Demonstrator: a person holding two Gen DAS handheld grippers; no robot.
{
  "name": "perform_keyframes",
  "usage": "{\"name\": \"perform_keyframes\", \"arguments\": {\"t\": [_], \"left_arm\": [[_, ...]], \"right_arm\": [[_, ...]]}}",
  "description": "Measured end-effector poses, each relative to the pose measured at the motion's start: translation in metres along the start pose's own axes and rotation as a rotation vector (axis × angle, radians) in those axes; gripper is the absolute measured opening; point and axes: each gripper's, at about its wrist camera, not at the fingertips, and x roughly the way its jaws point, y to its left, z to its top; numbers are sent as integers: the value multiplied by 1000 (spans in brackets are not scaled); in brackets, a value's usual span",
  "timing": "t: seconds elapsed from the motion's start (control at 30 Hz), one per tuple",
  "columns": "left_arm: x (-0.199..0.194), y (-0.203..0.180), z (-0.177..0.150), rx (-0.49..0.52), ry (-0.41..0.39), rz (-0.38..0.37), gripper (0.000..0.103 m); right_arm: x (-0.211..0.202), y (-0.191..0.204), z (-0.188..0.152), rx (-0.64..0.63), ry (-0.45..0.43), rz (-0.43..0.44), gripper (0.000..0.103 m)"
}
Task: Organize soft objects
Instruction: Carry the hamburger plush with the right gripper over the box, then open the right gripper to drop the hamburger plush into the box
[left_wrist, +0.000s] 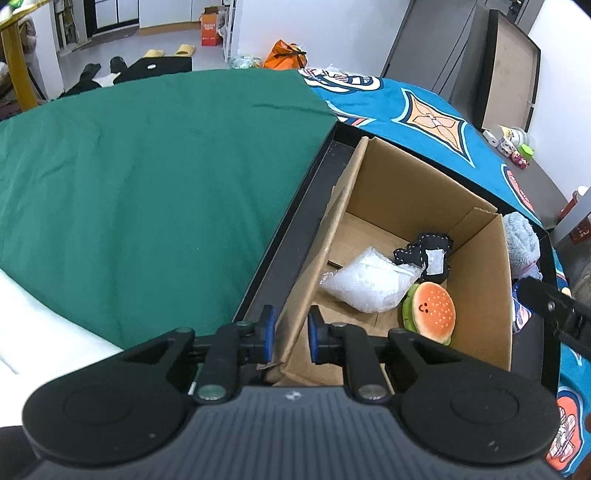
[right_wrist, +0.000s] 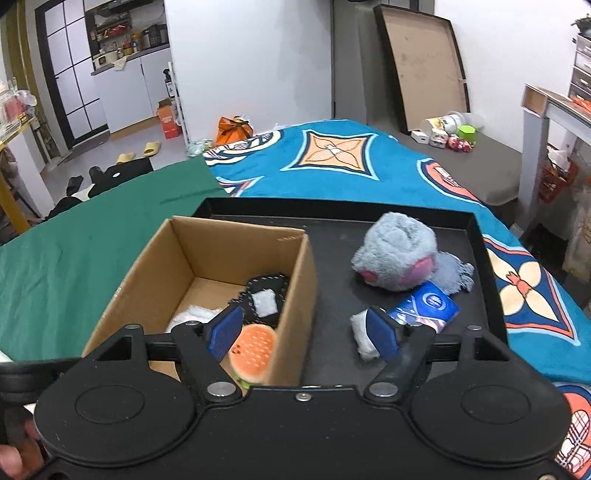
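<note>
A cardboard box (right_wrist: 295, 266) stands in a black tray (right_wrist: 484, 258) on the bed. Inside it lie a plush burger (left_wrist: 430, 308), a white bubble-wrap bundle (left_wrist: 369, 284) and a black stitched plush (left_wrist: 424, 251). On the tray right of the box lie a grey fluffy plush (right_wrist: 395, 254), a blue tissue pack (right_wrist: 424, 306) and a small white wad (right_wrist: 360, 334). My left gripper (left_wrist: 291, 338) straddles the box's near left wall, jaws slightly apart, not clamped. My right gripper (right_wrist: 303, 334) is open and empty above the box's right wall.
A green cloth (left_wrist: 147, 184) covers the bed's left side and a blue patterned blanket (right_wrist: 351, 162) the right. A grey side surface (right_wrist: 480, 155) holds small toys. Shoes and boxes lie on the floor beyond.
</note>
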Motion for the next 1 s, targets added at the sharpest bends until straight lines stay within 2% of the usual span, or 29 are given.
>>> {"name": "perform_keyframes", "arguments": {"t": [0.33,0.57,1.0], "left_arm": [[-3,-17,-2,57,-3,52,23],[-6,-30,-4,109,-23,76,38],[-7,-54,-9,206,-48,140,54]], "right_arm": [[-4,-32,-9,41,1,-9,73],[1,-56,-17,71,7,-1,73],[18,-87,-34,143,-16,78,68]]}}
